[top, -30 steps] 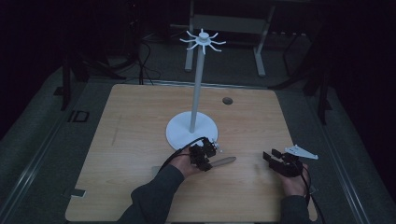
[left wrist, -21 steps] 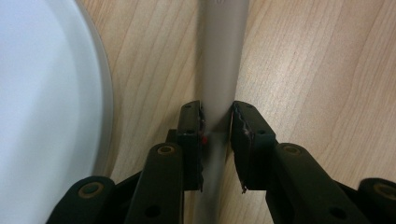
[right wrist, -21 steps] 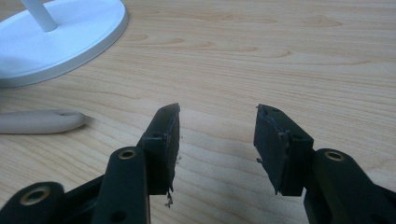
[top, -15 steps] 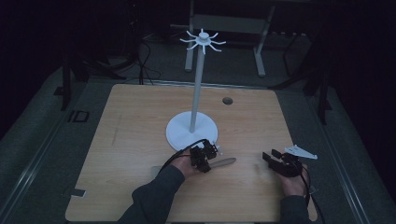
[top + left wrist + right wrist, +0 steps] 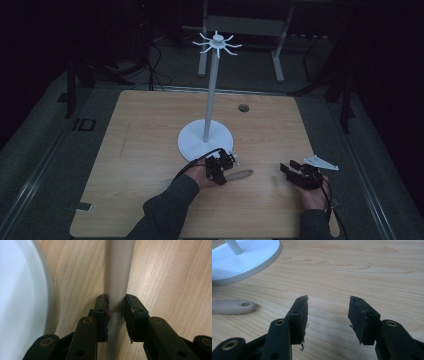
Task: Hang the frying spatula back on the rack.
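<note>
Utensil handle [image 5: 117, 277]: a pale grey-beige handle lying flat on the table, running straight ahead between the left hand-held gripper's jaws; in the right gripper view its rounded end with a hanging hole [image 5: 230, 307] lies ahead and to the left of that gripper's jaws. The working end of the utensil cannot be made out.
Left hand-held gripper [image 5: 116, 305]: jaws closed onto the handle from both sides, low over the table; in the high view it [image 5: 220, 167] sits just on the person's side of the stand's base.
Right hand-held gripper [image 5: 328, 312]: jaws spread wide with nothing between them, hovering just above the wood; in the high view it [image 5: 300, 175] is well apart from the left one, with its grey three-cornered plate [image 5: 320, 162] on top.
White stand [image 5: 210, 95]: round base [image 5: 22, 290] just left of the left gripper's jaws, upright pole, spoked hook ring [image 5: 216, 44] at the top.
Table [image 5: 145, 150]: light wood grain, with a small round dark hole [image 5: 243, 107] beyond the stand.
Surroundings: dark floor, cables and metal frame legs [image 5: 240, 30] behind the table.
</note>
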`<action>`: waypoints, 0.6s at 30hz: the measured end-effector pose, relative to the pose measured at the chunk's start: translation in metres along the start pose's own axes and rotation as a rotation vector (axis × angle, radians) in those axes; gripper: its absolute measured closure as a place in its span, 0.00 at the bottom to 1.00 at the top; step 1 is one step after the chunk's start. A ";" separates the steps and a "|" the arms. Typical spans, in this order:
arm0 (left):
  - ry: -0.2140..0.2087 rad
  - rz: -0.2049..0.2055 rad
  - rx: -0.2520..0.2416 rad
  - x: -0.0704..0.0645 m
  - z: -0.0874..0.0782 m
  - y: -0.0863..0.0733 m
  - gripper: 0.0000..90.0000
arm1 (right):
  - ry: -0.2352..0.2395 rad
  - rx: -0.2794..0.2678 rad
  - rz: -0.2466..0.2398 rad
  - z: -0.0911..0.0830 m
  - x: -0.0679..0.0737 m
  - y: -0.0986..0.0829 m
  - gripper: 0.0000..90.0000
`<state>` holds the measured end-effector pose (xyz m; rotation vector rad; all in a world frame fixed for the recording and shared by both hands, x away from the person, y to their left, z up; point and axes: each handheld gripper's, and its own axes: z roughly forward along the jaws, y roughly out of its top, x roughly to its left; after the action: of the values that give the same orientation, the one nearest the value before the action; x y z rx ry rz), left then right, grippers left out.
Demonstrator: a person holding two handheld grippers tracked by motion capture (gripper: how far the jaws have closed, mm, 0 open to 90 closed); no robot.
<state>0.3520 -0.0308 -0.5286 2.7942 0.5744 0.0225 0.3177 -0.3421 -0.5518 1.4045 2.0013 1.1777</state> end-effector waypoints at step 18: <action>0.085 -0.028 -0.102 -0.002 -0.019 -0.007 0.83 | 0.027 0.011 -0.016 0.004 0.009 0.002 0.57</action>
<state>0.3458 -0.0201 -0.5120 2.6961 0.6148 0.1605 0.3181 -0.3326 -0.5515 1.3823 2.0362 1.1865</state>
